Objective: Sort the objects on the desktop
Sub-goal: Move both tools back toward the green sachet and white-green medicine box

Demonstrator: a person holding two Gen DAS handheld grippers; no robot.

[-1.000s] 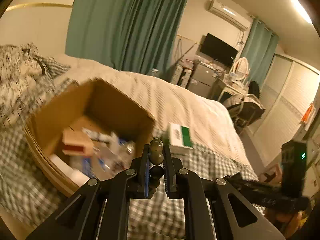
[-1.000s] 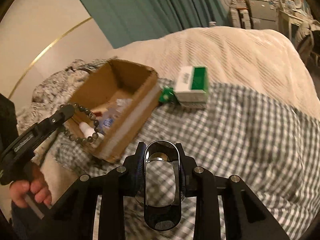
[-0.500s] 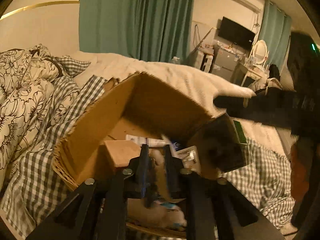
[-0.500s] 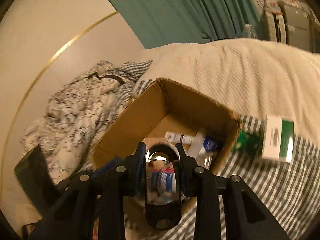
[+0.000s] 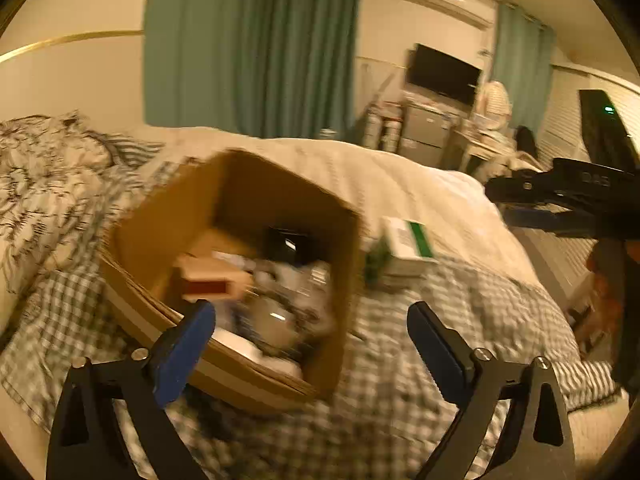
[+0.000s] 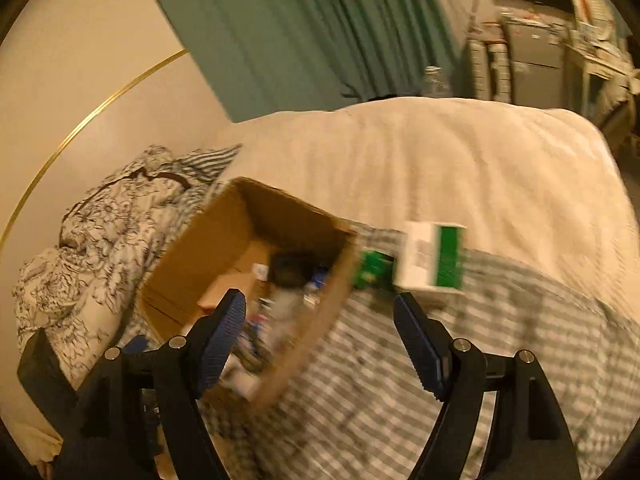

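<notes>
Both the left gripper (image 5: 310,330) and right gripper (image 6: 318,328), just opened wide, are seen empty; the green-and-white box (image 6: 434,258), beside the carton's (image 6: 208,248) far corner on the bed, lies nearer the right one.

The left gripper (image 5: 310,320) has just been opening; its blue-padded jaws stand wide apart with nothing between them, above the near rim of a cardboard box (image 5: 172,216). The box sits on a checked blanket (image 5: 460,312) on the bed, crowded with blurred small items. Just beside its right wall lies a white and green carton (image 5: 408,240). The right gripper (image 5: 560,200) reaches in from the right edge.
</notes>
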